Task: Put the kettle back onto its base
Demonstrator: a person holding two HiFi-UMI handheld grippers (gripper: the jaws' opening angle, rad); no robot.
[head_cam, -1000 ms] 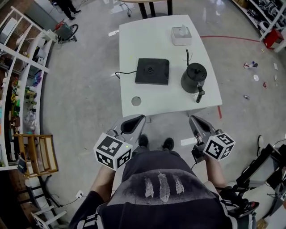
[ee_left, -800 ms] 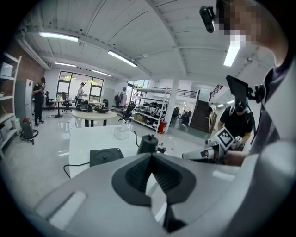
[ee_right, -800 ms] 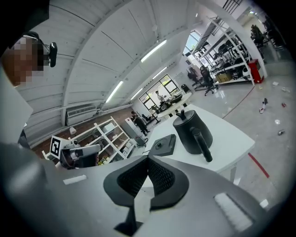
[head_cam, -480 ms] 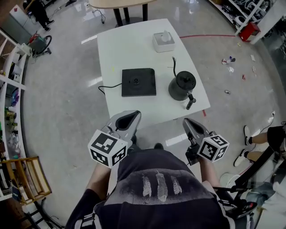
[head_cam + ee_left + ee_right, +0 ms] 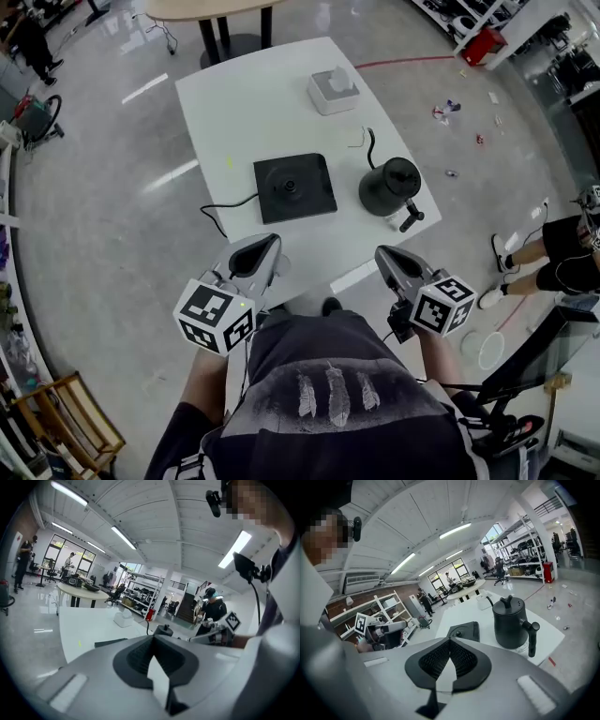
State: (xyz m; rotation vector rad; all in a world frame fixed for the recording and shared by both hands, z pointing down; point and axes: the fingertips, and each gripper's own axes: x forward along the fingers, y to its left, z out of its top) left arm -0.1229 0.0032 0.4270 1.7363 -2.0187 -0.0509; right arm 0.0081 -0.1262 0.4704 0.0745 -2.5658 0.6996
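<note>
Near right edge of white worktop (image 5: 246, 98): black kettle (image 5: 391, 185) standing beside, not on, black square base (image 5: 293, 187).
Left claw (image 5: 266, 241) and right claw (image 5: 383, 252) clenched, empty, short of near edge.

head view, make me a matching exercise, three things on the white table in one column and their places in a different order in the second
Things:
1 kettle
2 base
3 tissue box

Places:
A far end of the table
B by the table's right edge, handle toward the near right corner
C middle of the table, lying flat, nothing standing on it

Pairs: 1-B; 2-C; 3-A
</note>
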